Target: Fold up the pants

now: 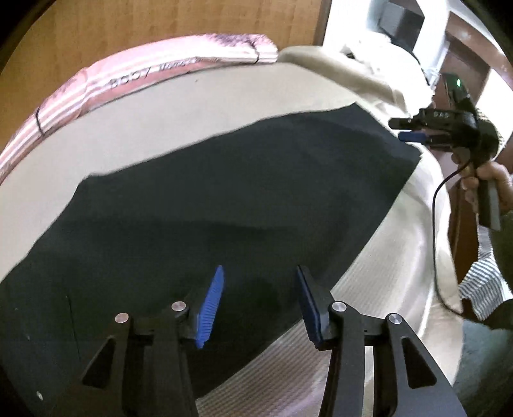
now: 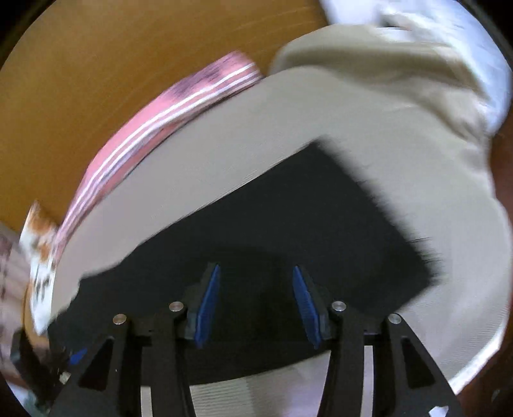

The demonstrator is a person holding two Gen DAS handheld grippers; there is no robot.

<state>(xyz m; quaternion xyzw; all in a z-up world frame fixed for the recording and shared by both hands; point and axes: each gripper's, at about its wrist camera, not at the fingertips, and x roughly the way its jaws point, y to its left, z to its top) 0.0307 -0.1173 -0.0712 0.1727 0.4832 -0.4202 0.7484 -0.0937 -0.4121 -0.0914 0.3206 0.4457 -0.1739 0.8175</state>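
1. The pants (image 1: 198,205) lie as a flat dark band on a bed covered with a beige sheet (image 1: 128,122). A pink striped blanket (image 1: 64,99) runs along the bed's far edge against a wooden wall (image 1: 160,22).
2. Seen from the left wrist, the pants' long axis runs from the lower left, close under this camera, up to the right, where the band ends in a squared corner near the bed's edge.
3. The left gripper (image 1: 259,304) hovers over the near part of the pants with its jaws spread wide and nothing between the blue pads (image 1: 210,308). Dark cloth lies directly beyond and below them.
4. The right gripper (image 1: 413,131), held in the person's hand (image 1: 481,182), sits just beside the far squared corner. From this view I cannot tell whether it touches the cloth.
5. Its own camera shows the right gripper (image 2: 256,304) with jaws wide apart and empty, the pants (image 2: 288,224) spread ahead and below. This view is blurred, so the cloth edges are soft.
6. The relation that matters: each gripper is nearer one end of the band, left at the near end, right at the far corner. A fold would likely bring one end along the long axis onto the other.
7. Neither gripper has a hold, so a grasp at an edge appears to come first.
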